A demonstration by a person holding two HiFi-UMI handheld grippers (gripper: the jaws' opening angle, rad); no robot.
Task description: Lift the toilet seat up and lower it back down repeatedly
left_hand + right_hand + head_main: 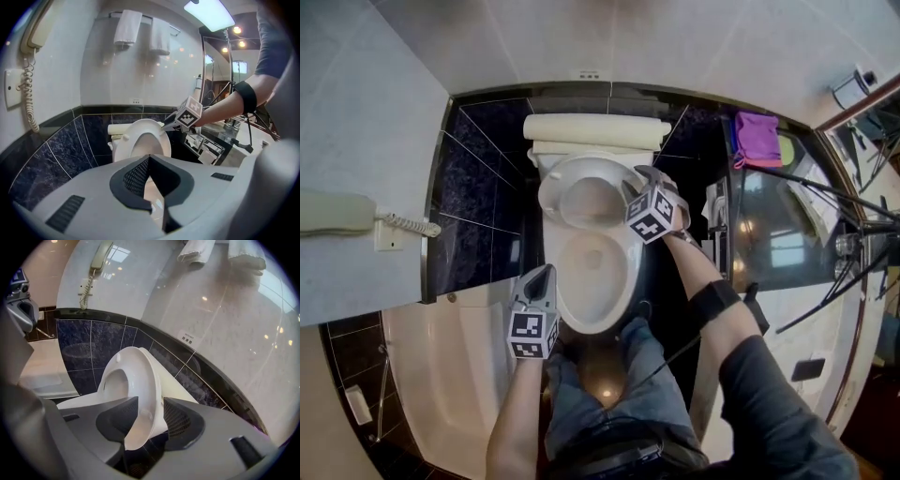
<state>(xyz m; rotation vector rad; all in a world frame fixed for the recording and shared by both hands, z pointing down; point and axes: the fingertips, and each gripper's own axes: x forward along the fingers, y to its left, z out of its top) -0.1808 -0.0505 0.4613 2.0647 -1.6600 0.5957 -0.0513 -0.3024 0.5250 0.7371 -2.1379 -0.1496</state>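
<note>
A dark tiled wall (478, 197) backs a pale bathtub (441, 375) and, just beside it, the white toilet (614, 281). The toilet seat (146, 378) is raised steeply, a little forward of the lid (176, 390) behind it. The right claw (150, 419) grips the seat's upper rim, one pad on each face. The left claw (151, 182) hovers by the bowl's front edge, spread apart and holding nothing. A wall phone (336, 214) hangs at the far left.
</note>
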